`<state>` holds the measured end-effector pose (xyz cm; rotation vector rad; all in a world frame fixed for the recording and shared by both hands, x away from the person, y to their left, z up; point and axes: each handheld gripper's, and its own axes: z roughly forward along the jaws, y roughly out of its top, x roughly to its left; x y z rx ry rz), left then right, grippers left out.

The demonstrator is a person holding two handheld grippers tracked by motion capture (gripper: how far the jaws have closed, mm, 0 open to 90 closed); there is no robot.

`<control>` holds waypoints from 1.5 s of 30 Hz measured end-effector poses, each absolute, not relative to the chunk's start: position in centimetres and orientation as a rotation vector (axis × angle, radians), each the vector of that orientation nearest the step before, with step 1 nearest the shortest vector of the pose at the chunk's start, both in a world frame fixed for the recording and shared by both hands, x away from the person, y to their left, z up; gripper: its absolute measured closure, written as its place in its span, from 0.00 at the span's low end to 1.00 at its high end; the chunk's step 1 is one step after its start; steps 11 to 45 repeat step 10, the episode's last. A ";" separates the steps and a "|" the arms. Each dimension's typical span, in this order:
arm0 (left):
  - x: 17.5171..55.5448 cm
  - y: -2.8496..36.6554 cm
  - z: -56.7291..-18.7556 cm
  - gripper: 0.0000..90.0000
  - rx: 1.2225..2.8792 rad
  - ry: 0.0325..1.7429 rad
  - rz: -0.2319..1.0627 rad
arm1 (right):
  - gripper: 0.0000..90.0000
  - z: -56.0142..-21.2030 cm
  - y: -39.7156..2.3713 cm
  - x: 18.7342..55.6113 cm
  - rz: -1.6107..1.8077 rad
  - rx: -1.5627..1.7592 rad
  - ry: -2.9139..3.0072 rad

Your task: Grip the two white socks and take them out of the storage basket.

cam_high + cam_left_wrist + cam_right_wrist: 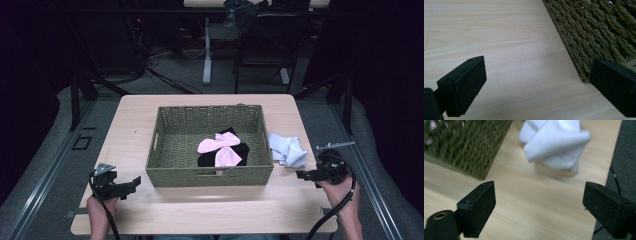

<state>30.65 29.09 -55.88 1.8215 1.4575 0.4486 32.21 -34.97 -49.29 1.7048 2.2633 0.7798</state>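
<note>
Dim workroom with cables and furniture legs on the floor behind; in the foreground a pale wood counter (130, 150). Near its right edge, a crumpled pale-blue sock (287, 149), lying on the bare wood just beside the right wall of a woven olive basket (165, 165), apparently touching or nearly touching the wicker. Seen closer from the right gripper view as a folded pale bundle (554, 142), blurred, directly ahead of the fingers. Right gripper (306, 175) low over the counter just short of the sock, fingers (477, 206) spread wide and empty, bare wood between them. Inside the basket, pink socks (222, 147) laid over a black sock (240, 150), toward the middle and right of the floor. Left gripper (136, 181) at the near left corner of the basket, fingers (464, 85) likewise wide apart with nothing between them, one finger close to the wicker wall (584, 37). Step judged in hand: sorting loose socks into the basket, with the approach to the last sock outside underway and no grasp yet made. Next move judged to call for: a short advance toward the bundle, fingers lowered to straddle a raised fold, closure on the fabric, then a lift clear of the basket rim before release inside. Soft cloth likely to slip if pinched at a thin edge.
</note>
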 end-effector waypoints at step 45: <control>30.9 28.6 -55.9 0.02 1.851 1.434 0.445 | 0.00 -51.4 -35.1 30.3 0.819 1.712 2.201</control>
